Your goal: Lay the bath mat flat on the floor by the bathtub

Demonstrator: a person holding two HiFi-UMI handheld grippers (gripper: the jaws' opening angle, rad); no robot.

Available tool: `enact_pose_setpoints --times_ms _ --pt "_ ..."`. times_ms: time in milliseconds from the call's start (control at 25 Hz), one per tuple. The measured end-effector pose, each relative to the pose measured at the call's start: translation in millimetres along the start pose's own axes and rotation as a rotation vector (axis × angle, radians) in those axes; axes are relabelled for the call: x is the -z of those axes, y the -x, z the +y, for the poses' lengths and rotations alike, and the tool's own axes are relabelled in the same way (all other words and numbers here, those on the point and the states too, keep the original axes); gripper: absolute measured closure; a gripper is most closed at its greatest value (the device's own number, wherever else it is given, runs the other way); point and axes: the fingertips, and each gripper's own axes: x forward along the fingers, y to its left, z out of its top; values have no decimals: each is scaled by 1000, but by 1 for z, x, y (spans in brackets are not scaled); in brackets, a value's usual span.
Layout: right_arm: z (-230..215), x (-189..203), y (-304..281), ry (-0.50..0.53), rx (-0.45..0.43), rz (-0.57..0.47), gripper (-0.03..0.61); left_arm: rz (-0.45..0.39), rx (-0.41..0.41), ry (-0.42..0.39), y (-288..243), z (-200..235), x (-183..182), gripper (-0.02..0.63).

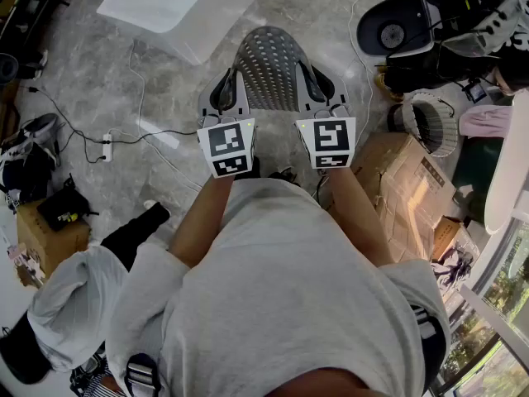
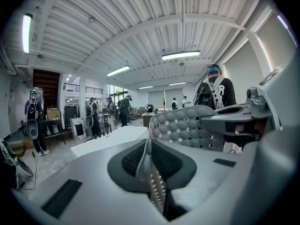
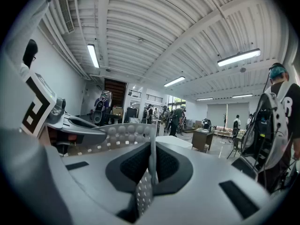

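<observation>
Clearly, my left gripper (image 1: 225, 89) was clamped on the grey perforated bath mat (image 1: 273, 69) at its seven o'clock corner, my right gripper (image 1: 319, 85) on its five o'clock corner. The mat was off the floor (image 1: 165, 89) between them, a white tub (image 1: 165, 11) lying at eleven o'clock.

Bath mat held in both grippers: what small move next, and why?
Probably lower both toward the floor by the bathtub: the left gripper and right gripper are shut on the near edge of the bath mat, holding it in the air.
</observation>
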Motion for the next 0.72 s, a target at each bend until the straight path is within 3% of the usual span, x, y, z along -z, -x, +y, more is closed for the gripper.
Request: enact_pose_setpoints --times_ms 440,720 --pt "-2 23 -7 7 -10 10 558 48 -17 21 -4 -3 24 584" --pt "-13 26 -45 9 -6 42 558 65 -1 51 -46 13 25 584"
